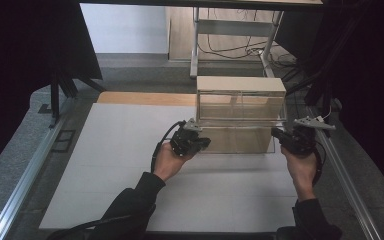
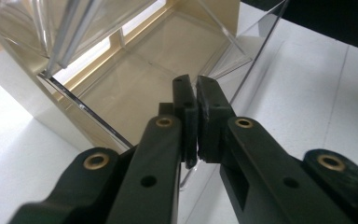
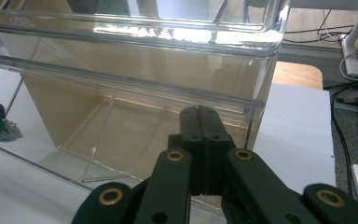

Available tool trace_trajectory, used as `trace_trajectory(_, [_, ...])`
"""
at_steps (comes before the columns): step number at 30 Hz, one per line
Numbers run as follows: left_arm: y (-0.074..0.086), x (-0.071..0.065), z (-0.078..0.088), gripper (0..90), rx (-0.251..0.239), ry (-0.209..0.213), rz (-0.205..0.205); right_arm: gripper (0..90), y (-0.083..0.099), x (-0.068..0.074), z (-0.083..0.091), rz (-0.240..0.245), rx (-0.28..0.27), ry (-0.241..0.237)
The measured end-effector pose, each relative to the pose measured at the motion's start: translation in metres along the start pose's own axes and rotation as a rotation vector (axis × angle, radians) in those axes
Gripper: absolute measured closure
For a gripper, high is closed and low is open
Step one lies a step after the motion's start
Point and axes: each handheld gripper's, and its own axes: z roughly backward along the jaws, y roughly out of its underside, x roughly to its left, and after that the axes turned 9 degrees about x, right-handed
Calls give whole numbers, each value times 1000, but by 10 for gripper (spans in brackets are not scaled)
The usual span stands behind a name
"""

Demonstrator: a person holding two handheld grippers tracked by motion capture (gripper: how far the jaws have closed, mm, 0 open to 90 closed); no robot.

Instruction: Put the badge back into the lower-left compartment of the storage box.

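Right of centre in the high view, the clear box (image 1: 241, 112) stands on the white desk (image 1: 130, 165), its open front turned toward me and its tan top and back catching the light. I have one claw at each lower front corner. The left claw (image 1: 201, 143) sits at the box's lower left front edge, and its own view shows the jaws clenched (image 2: 196, 122), apparently with the thin transparent front edge pinched between them, though the plastic is too clear for me to be sure. The right claw (image 1: 279, 136) is at the lower right front corner; in its own view the jaws are pressed flat together (image 3: 204, 140) with nothing visible between them, resting low against the box's front lip (image 3: 121, 88).

My reading is that the box is about to be shifted or lifted by its front edge. To do that well I would keep both hands level with each other so the box does not rack or twist, and move them together at one pace. Thin acrylic slips easily, so I would confirm the left grip really bites before pulling. I would reseat the right claw on the wall itself, not merely beside it.
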Motion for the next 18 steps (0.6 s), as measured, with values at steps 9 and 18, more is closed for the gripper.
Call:
trace_trajectory(9, [3,0,-15,861,21,-1,8,896,0,0,0,0,0,-1])
trace_trajectory(18, [4,4,-14,809,12,21,39,896,0,0,0,0,-1,-2])
